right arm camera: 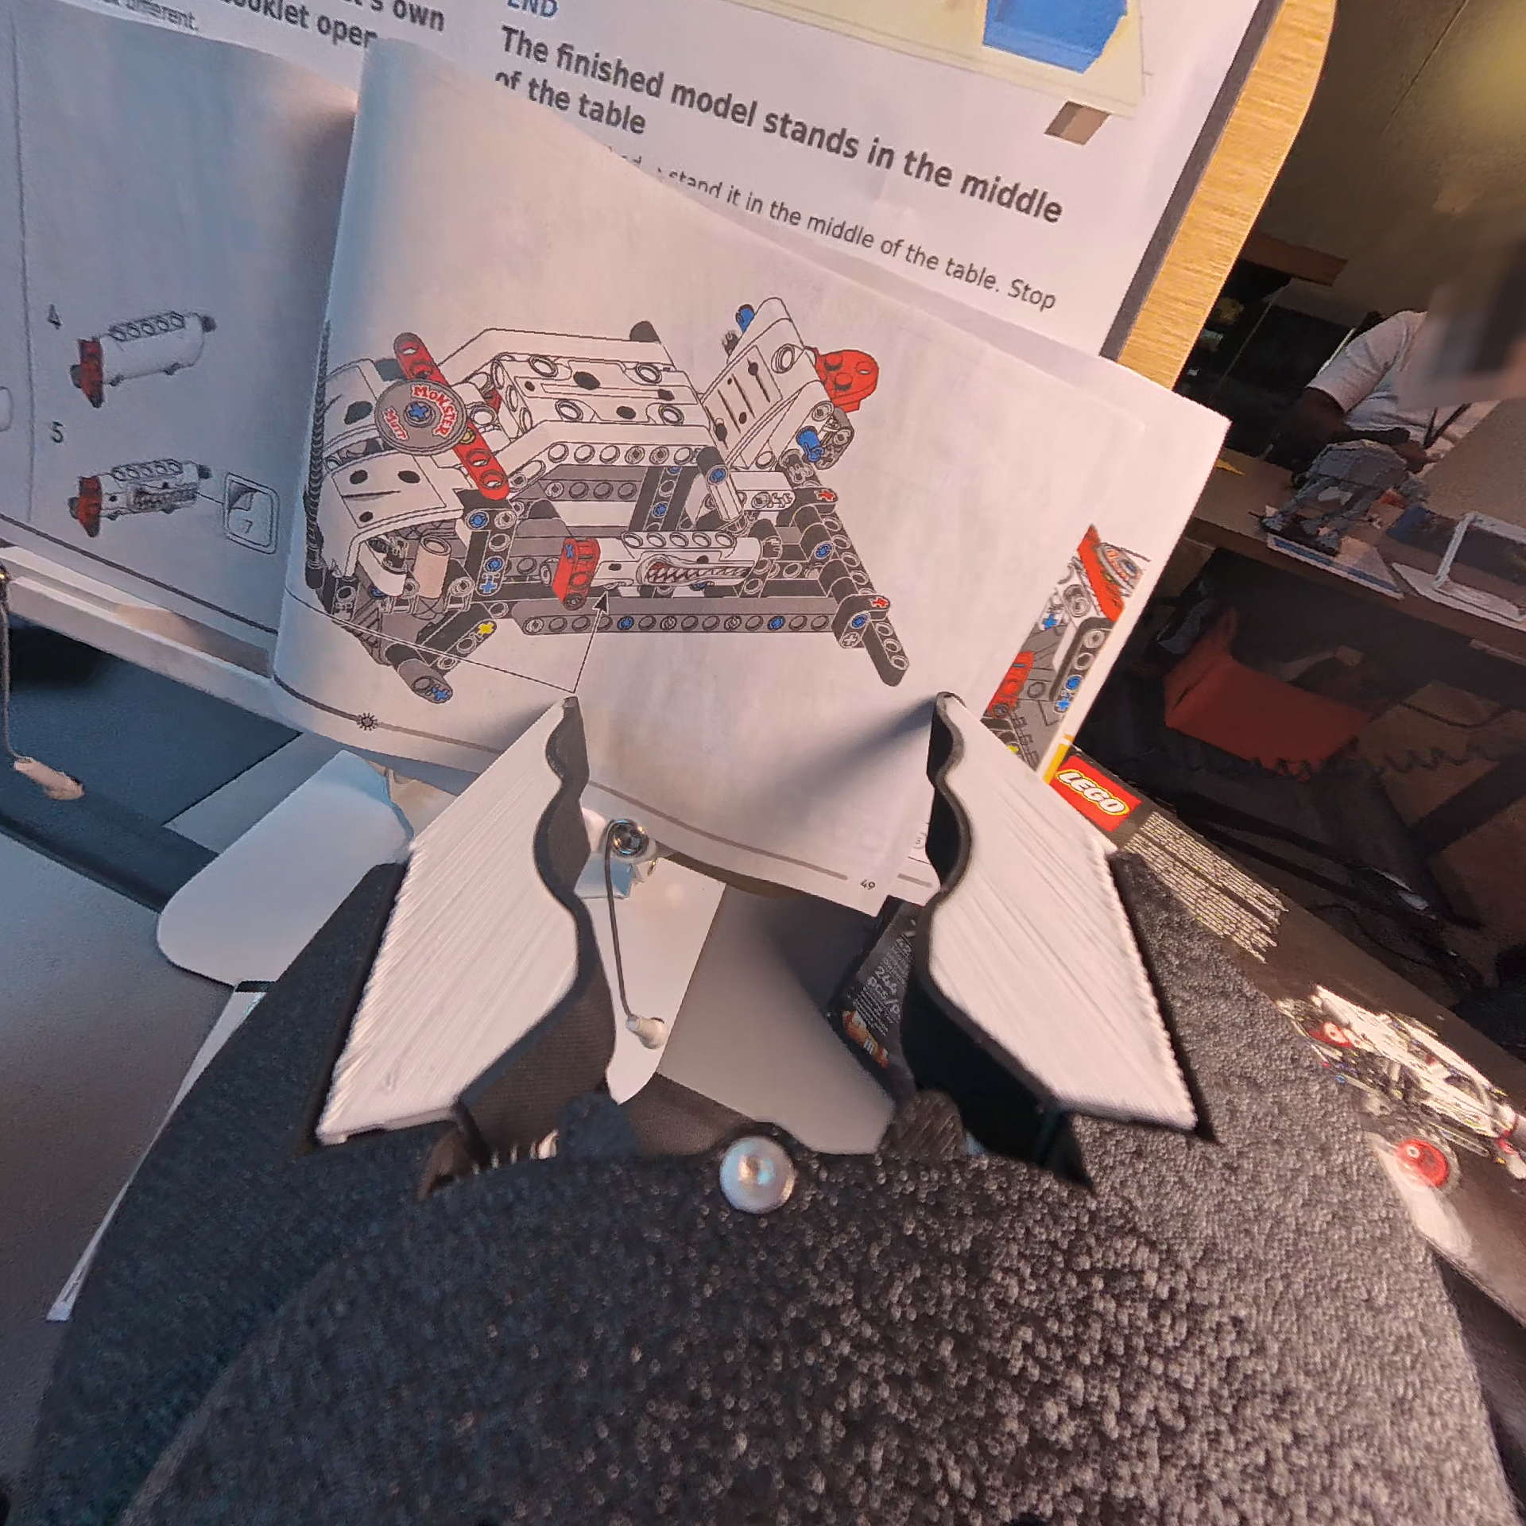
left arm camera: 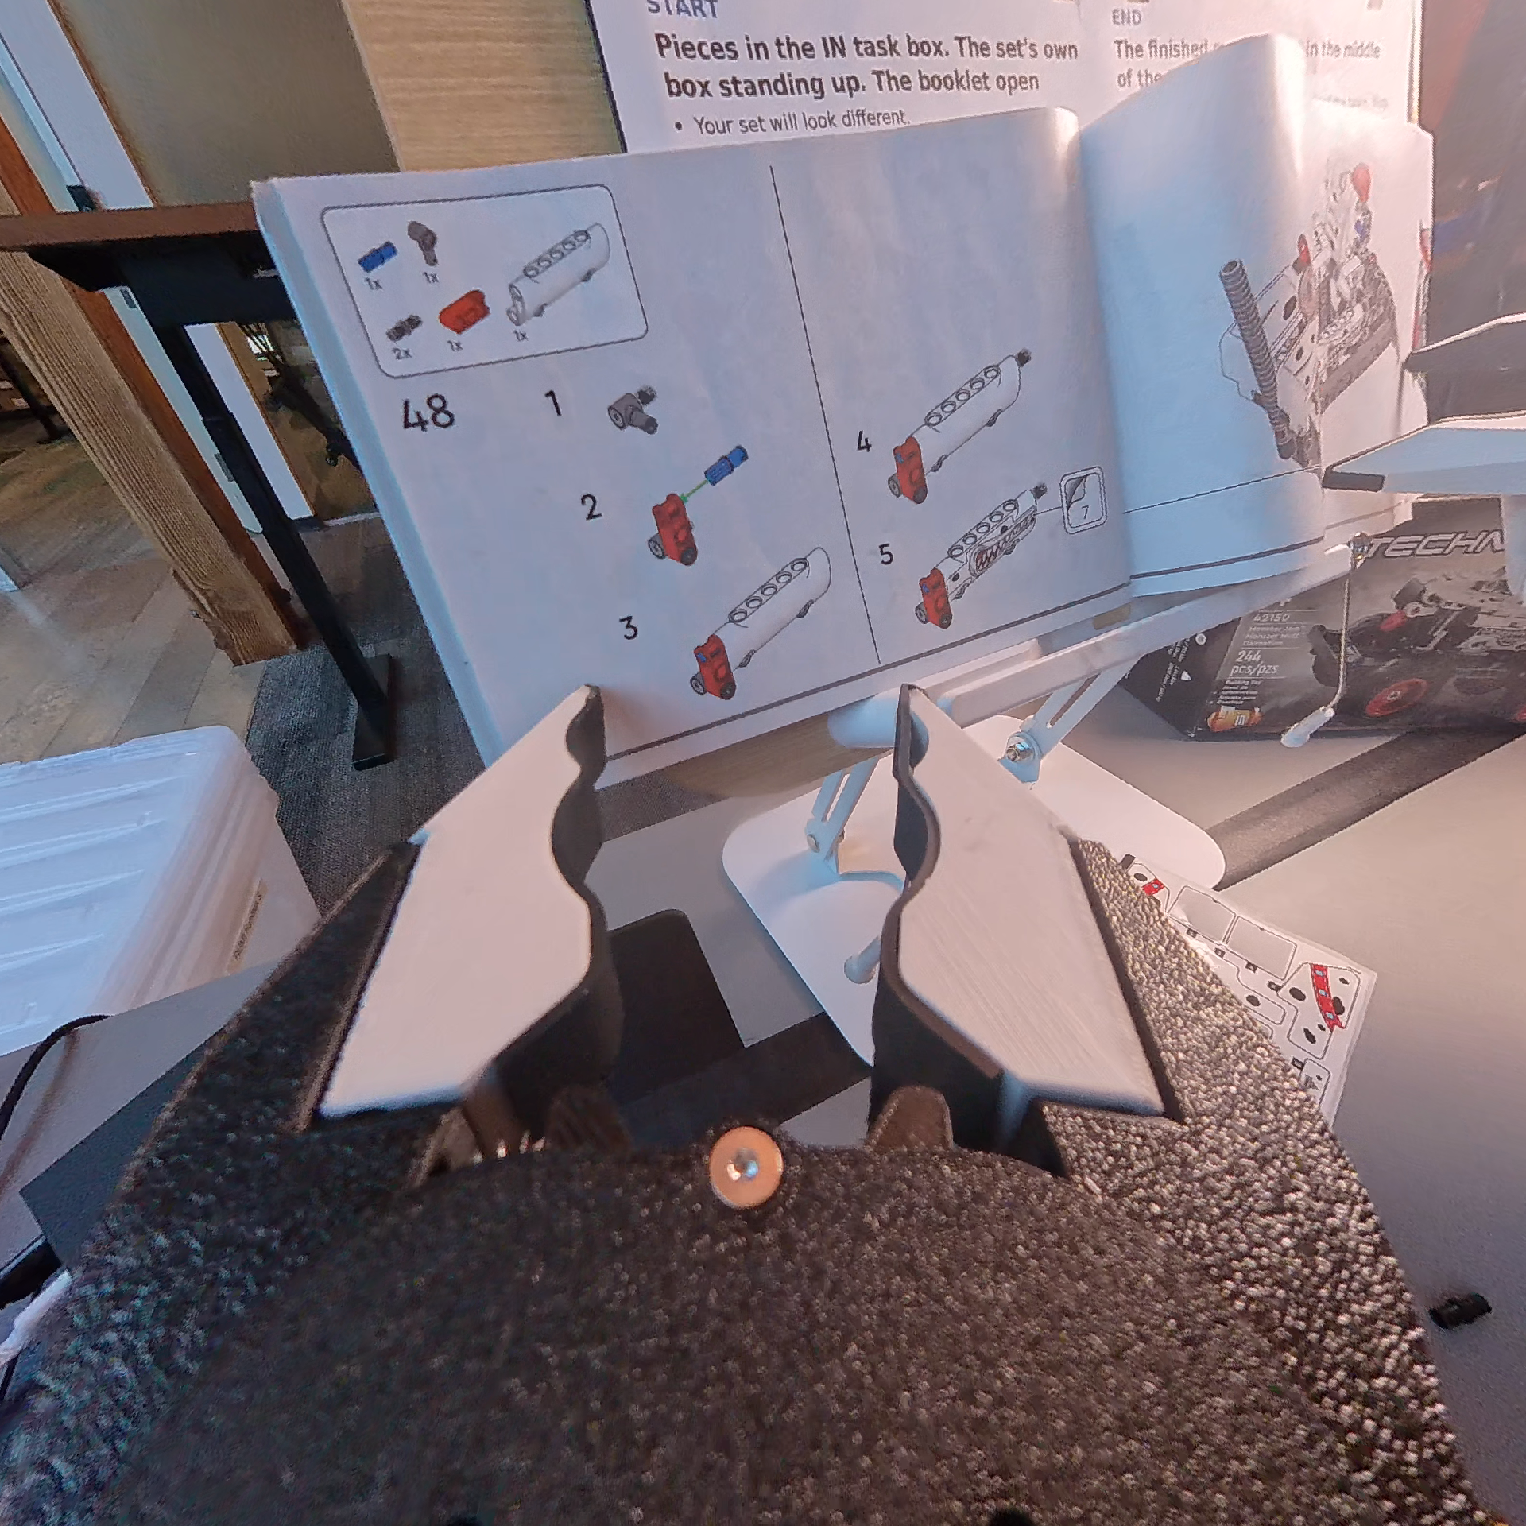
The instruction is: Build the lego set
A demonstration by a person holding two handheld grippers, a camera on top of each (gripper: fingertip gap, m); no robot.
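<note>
Two grippers face the instruction booklet (left arm camera: 702,429), which we see propped open on a white stand (left arm camera: 974,834) on the grey surface (left arm camera: 1420,925). Our left gripper (left arm camera: 747,702) has its jaws spread wide with nothing between them, its tips level with the booklet's lower edge. Our right gripper (right arm camera: 755,710) is likewise parted and holds nothing, pointing at the curling right-hand page (right arm camera: 661,512) with its drawing of the model. The set's black box (left arm camera: 1354,652) lies on the surface behind the stand, to its right. A sticker sheet (left arm camera: 1272,983) lies flat just right of the stand's base, and one small black piece (left arm camera: 1457,1309) sits alone nearer us. A translucent bin (left arm camera: 124,867) stands at far left. A printed poster (right arm camera: 826,149) stands behind the booklet.
</note>
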